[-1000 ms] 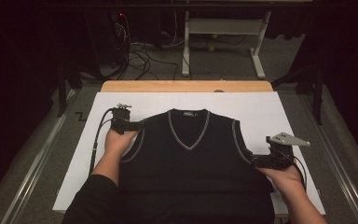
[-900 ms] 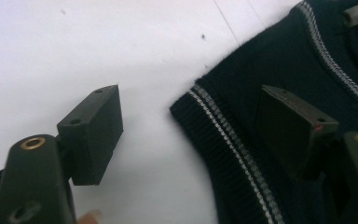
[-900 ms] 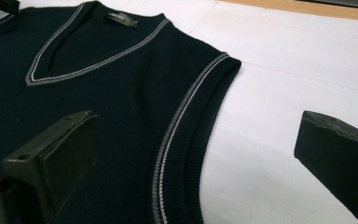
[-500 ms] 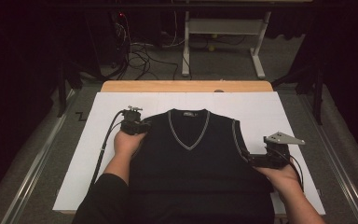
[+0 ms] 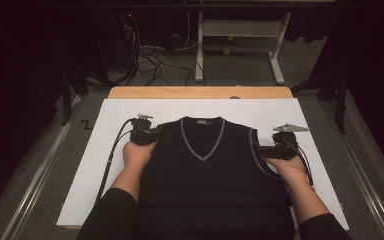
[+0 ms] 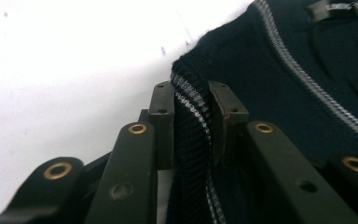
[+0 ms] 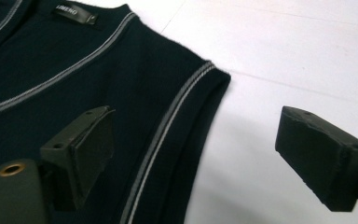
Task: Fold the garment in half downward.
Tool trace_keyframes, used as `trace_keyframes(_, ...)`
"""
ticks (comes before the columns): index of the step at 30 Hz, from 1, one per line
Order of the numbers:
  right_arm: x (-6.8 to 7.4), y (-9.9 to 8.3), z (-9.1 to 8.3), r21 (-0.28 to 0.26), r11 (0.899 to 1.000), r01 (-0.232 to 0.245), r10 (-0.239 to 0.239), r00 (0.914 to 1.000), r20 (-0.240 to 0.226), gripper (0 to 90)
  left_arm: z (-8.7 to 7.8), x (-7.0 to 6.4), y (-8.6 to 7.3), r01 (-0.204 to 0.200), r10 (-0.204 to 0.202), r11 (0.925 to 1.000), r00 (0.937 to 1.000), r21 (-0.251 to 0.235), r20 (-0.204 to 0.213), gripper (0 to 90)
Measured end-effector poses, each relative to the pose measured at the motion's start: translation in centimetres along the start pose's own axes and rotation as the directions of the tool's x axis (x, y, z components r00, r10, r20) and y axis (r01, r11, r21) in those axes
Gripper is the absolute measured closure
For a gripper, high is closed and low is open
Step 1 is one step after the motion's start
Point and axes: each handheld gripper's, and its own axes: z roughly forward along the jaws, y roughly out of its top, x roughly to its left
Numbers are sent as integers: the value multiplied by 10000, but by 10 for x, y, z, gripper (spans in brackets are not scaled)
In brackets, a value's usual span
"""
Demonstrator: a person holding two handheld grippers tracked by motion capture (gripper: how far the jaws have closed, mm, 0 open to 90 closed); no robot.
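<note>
The left claw (image 6: pixel 191 100), having slid in from nine o'clock, is now pinching the striped armhole edge of the sleeveless V-neck sweater (image 5: pixel 210 170) lying flat mid-worktop (image 5: pixel 100 165); the right claw (image 7: pixel 193 156) is gaping wide astride the three-o'clock armhole, so folding or lifting looks imminent.

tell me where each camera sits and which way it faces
High view: above the person's side, looking forward and down on the table; both forearms, the left gripper and the right gripper show.
Left gripper view: on the left gripper, along jaws shut on the vest armhole trim.
Right gripper view: on the right gripper, along open jaws over the other armhole.
All three share the vest.
</note>
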Motion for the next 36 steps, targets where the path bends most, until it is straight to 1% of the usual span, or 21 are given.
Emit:
trace_keyframes(2, 0, 4, 6, 62, 10000, -10, 10, 10000, -20, 156, -2, 0, -2, 91, -90, 9997, 9999, -205, 63, 698)
trace_keyframes(4, 1, 9, 13, 101, 9999, 24, -25, 10000, 84, 168, -4, -1, -4, 292, -285, 9988, 9994, -402, 177, 698)
trace_keyframes(5, 2, 12, 17, 56, 10000, 21, -22, 9999, 116, 180, -4, -1, -5, 307, -299, 9987, 9993, -395, 205, 698)
trace_keyframes(7, 2, 15, 22, -36, 10000, -72, 72, 9999, 124, 198, -6, -4, -5, 193, -181, 9987, 9995, -473, 253, 698)
trace_keyframes(9, 2, 17, 29, 145, 9998, -165, 164, 9998, 85, 198, -8, -6, -5, 92, -71, 9985, 9993, -541, 376, 697)
trace_keyframes(10, 2, 18, 32, 217, 9996, -188, 185, 9997, 129, 204, -9, -7, -4, 38, -18, 9983, 9993, -573, 362, 697)
trace_keyframes(13, 0, 19, 41, 279, 9982, -531, 528, 9985, 123, 227, -12, -6, -4, 180, -157, 9979, 9992, -623, 368, 696)
trace_keyframes(15, -3, 18, 48, 508, 9961, -725, 716, 9972, 197, 234, -14, -6, -5, 157, -134, 9978, 9993, -649, 357, 696)
trace_keyframes(17, -5, 18, 54, 767, 9944, -720, 702, 9972, 265, 259, -15, -6, -6, 137, -109, 9981, 9988, -603, 473, 696)
trace_keyframes(18, -6, 19, 56, 827, 9934, -796, 778, 9967, 247, 279, -15, -6, -6, 150, -119, 9984, 9983, -547, 569, 695)
trace_keyframes(19, -5, 19, 59, 868, 9930, -805, 789, 9967, 212, 290, -15, -6, -6, 143, -113, 9986, 9983, -517, 573, 694)
trace_keyframes(20, -4, 20, 61, 878, 9935, -722, 701, 9972, 260, 295, -16, -6, -7, 136, -106, 9985, 9984, -533, 548, 694)
trace_keyframes(21, -1, 21, 63, 944, 9944, -475, 436, 9981, 424, 305, -16, -6, -7, 185, -155, 9984, 9984, -539, 553, 694)
trace_keyframes(23, 3, 24, 66, 1026, 9945, -215, 154, 9981, 592, 346, -16, -5, -7, 170, -141, 9985, 9985, -530, 535, 692)
trace_keyframes(25, 7, 26, 68, 1059, 9944, 27, -100, 9976, 682, 404, -16, -5, -7, 147, -126, 9986, 9991, -511, 416, 687)
trace_keyframes(28, 8, 27, 69, 1052, 9944, -44, -30, 9975, 701, 470, -16, -4, -8, 86, -71, 9988, 9995, -488, 320, 687)
trace_keyframes(30, 8, 28, 69, 1093, 9940, -45, -25, 9979, 643, 533, -17, -3, -9, 158, -136, 9984, 9990, -536, 415, 687)
trace_keyframes(32, 9, 28, 69, 1070, 9941, 167, -218, 9987, 463, 631, -17, -3, -10, 238, -210, 9981, 9985, -569, 496, 688)
trace_keyframes(33, 10, 28, 69, 1034, 9943, 242, -283, 9989, 381, 659, -16, -4, -10, 225, -197, 9982, 9986, -559, 491, 689)
trace_keyframes(35, 11, 28, 69, 990, 9949, 182, -206, 9995, 227, 731, -16, -4, -10, 183, -161, 9984, 9989, -528, 429, 691)
trace_keyframes(36, 11, 28, 69, 976, 9949, 248, -265, 9995, 170, 752, -16, -4, -10, 204, -182, 9983, 9990, -542, 401, 693)
